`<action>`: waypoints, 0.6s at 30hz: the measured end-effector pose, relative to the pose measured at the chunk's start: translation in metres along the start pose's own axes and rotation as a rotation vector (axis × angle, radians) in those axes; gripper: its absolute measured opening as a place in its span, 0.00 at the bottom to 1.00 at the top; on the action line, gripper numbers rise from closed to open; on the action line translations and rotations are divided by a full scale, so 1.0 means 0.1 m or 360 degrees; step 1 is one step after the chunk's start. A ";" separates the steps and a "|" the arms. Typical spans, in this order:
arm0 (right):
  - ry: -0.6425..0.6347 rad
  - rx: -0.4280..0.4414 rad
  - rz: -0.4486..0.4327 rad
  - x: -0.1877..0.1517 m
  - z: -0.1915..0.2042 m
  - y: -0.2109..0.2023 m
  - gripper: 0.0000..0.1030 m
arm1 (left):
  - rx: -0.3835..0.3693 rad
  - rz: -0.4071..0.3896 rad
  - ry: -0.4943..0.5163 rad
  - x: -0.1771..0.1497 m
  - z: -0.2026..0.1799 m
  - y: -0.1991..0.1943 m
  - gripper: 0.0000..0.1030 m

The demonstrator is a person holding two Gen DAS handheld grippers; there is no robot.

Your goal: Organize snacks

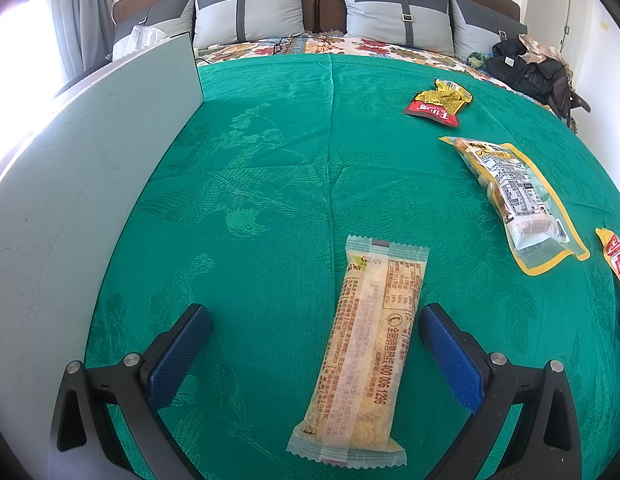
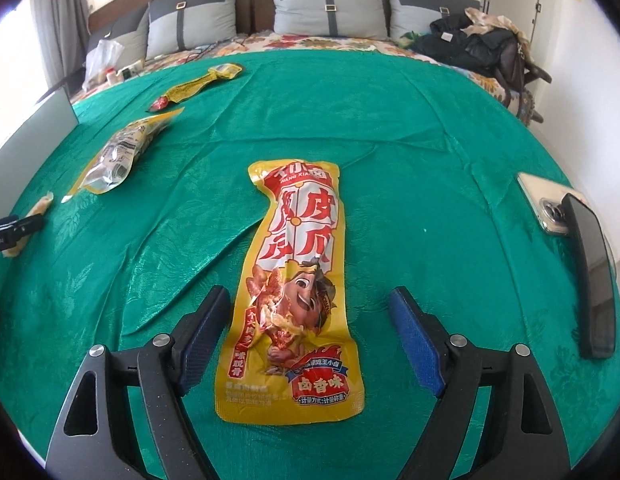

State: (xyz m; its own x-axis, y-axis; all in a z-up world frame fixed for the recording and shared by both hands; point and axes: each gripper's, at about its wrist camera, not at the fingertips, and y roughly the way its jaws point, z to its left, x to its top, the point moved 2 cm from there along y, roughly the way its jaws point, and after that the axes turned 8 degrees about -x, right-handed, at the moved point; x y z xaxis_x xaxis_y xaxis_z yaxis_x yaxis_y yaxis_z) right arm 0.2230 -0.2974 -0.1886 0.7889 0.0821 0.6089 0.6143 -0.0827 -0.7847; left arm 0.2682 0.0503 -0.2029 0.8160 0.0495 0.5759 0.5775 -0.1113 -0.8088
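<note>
Left gripper [image 1: 314,330] gapes wide, empty, its fingers either side of a pale wrapped snack bar [image 1: 359,356] on the green bedspread [image 1: 270,152]; right gripper [image 2: 310,312], equally wide and empty, straddles a yellow chicken-feet packet [image 2: 296,292]

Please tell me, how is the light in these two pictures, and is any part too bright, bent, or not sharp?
Left wrist view: the window at the upper left is blown out to white, and the grey board beside it curves from fisheye distortion. Right wrist view: the light is even, the yellow snack packet shows small glare spots but its print stays sharp, and the green bedspread bulges like a dome.
</note>
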 end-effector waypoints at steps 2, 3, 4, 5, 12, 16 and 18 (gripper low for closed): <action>-0.0005 0.0008 0.0001 0.00 0.00 0.00 0.84 | 0.0000 0.0000 0.0000 0.00 0.00 0.00 1.00; -0.0006 0.0013 0.0001 0.00 0.00 0.00 0.85 | 0.0000 0.0000 0.0000 0.00 0.00 0.00 1.00; -0.0007 0.0015 0.0001 0.00 0.00 0.00 0.86 | 0.0000 0.0000 0.0000 0.00 0.00 0.00 1.00; -0.0009 0.0016 0.0001 0.00 0.01 0.00 0.86 | 0.0000 0.0000 0.0000 0.00 0.00 0.00 1.00; -0.0009 0.0016 0.0000 -0.01 0.01 0.00 0.86 | 0.0000 0.0000 0.0000 0.00 0.00 0.00 1.00; -0.0008 0.0015 0.0000 -0.01 0.01 0.00 0.86 | 0.0000 0.0000 0.0000 0.00 0.00 0.00 1.00; -0.0008 0.0015 0.0000 0.00 0.01 0.00 0.86 | 0.0000 0.0000 0.0000 0.00 0.00 0.00 1.00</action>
State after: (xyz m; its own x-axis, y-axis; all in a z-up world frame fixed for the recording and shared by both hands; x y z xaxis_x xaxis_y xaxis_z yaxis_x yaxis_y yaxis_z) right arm 0.2227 -0.2966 -0.1892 0.7890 0.0874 0.6081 0.6139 -0.0734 -0.7860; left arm 0.2680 0.0503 -0.2029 0.8160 0.0493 0.5760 0.5776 -0.1113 -0.8087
